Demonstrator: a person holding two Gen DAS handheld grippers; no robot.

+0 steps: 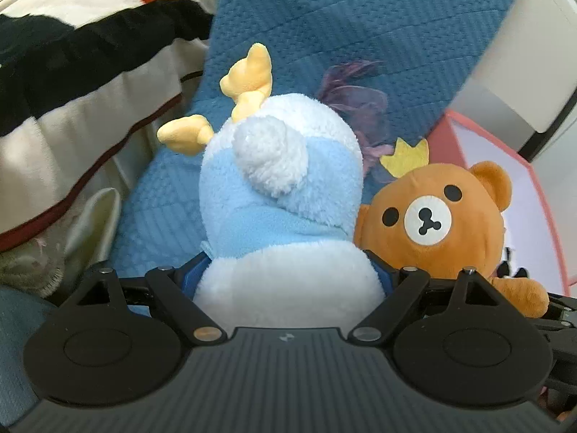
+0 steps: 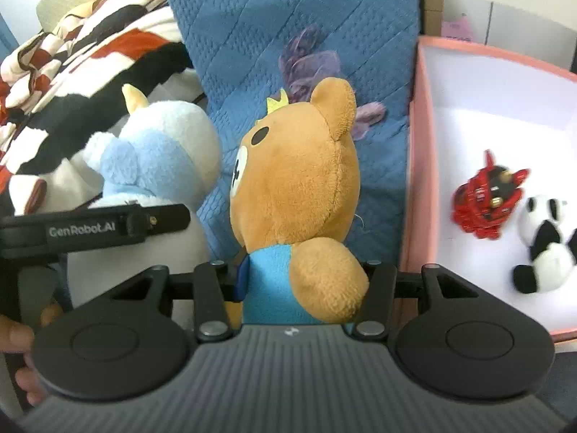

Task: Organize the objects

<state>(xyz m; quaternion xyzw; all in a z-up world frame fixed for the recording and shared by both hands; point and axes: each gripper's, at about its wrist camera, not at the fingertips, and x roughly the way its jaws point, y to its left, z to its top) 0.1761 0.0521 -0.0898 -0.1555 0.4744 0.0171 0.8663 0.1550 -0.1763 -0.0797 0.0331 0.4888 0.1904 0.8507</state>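
My left gripper (image 1: 288, 274) is shut on a white and light-blue plush (image 1: 285, 180) with yellow antlers, its blue pads pressing the toy's lower body from both sides. To its right sits a brown bear plush (image 1: 432, 216) with a yellow crown and a blue shirt. My right gripper (image 2: 303, 278) is shut on that bear (image 2: 299, 180) at the shirt, below its arm. In the right wrist view the blue-white plush (image 2: 155, 158) hangs left of the bear, with a black finger (image 2: 108, 229) of the left gripper across it. Both toys are held above a blue quilt (image 2: 288, 11).
A pink box (image 2: 414, 180) with a white inside stands right of the quilt, holding a red toy (image 2: 487, 198) and a panda plush (image 2: 544, 249). A purple fluffy thing (image 2: 313, 61) lies on the quilt. A striped blanket (image 1: 90, 36) is piled at left. A hand (image 2: 14, 335) shows at the lower left.
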